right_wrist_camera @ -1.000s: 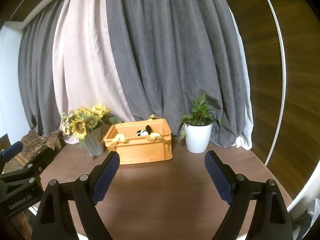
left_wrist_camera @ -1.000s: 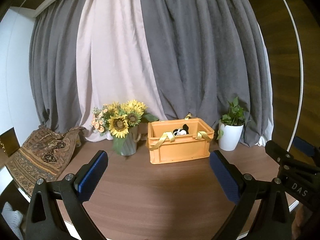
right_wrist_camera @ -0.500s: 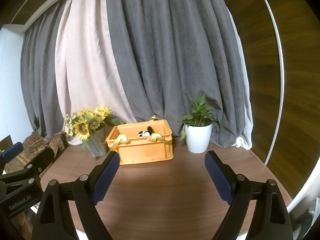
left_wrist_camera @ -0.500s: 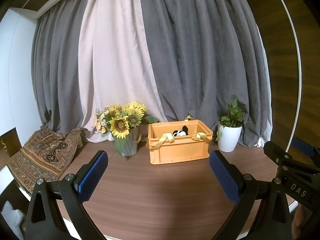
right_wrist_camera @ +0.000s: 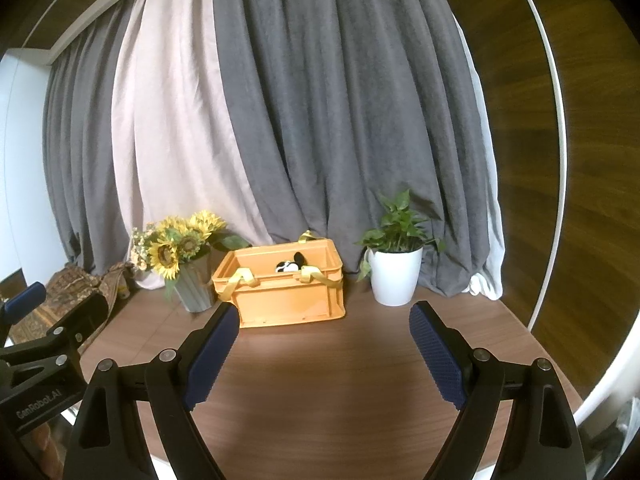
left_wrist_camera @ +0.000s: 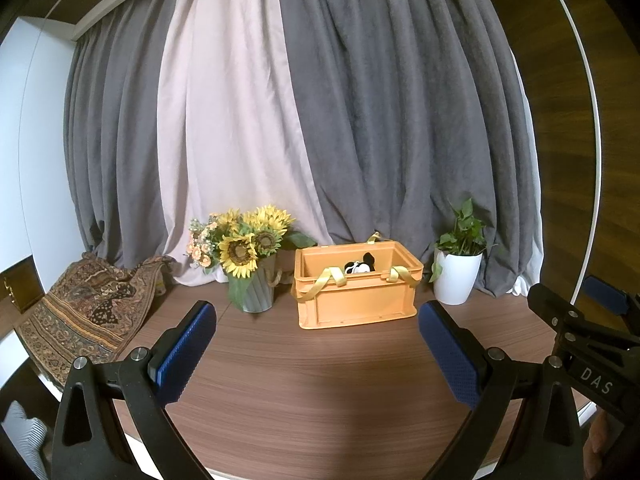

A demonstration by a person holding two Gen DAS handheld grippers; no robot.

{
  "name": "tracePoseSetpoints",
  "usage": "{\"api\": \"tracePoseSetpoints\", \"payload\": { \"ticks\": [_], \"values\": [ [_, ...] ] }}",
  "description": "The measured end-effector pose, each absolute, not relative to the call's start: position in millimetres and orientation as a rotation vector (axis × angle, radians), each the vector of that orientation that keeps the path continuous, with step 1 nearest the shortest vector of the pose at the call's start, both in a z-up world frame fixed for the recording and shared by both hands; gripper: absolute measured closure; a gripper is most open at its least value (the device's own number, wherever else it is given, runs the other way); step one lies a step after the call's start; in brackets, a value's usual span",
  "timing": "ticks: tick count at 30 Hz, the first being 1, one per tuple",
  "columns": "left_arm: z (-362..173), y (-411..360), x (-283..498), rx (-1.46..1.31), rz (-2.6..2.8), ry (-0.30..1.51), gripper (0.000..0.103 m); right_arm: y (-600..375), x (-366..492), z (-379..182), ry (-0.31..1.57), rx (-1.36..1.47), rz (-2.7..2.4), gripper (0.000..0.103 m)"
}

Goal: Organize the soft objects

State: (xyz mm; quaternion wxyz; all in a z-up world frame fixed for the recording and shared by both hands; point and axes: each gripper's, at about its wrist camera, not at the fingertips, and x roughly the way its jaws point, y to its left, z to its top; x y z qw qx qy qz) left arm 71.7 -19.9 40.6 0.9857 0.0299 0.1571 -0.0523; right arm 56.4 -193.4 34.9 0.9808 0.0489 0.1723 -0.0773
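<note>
Left wrist view has the left gripper [left_wrist_camera: 316, 344] spread wide with nothing in it, hanging over bare desk [left_wrist_camera: 320, 392], and the right gripper [right_wrist_camera: 320, 344] is just as empty and wide apart. Both sit well back from the orange crate [left_wrist_camera: 357, 300] at the far side of the desk, between the sunflower vase [left_wrist_camera: 252, 280] and the white plant pot [left_wrist_camera: 458, 276].

The soft stuff is inside that crate: a black-and-white plush toy [left_wrist_camera: 360, 266] peeks over the rim, and yellow fabric straps [left_wrist_camera: 324, 286] flop over the front wall (can't tell what they're attached to).

My guess is the plush is light and squishy, so pinch a fat part of the body, not an ear. The straps look limp and a bit slippery.
</note>
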Motion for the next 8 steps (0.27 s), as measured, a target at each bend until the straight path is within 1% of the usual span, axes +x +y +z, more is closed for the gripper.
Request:
{"api": "tracePoseSetpoints", "payload": {
  "ticks": [8],
  "values": [
    [40.5,-21.3,70.5,0.061,-0.106,0.317,0.000,-193.4,55.6,35.1,0.346,0.099,-0.157,0.015]
  ]
}}
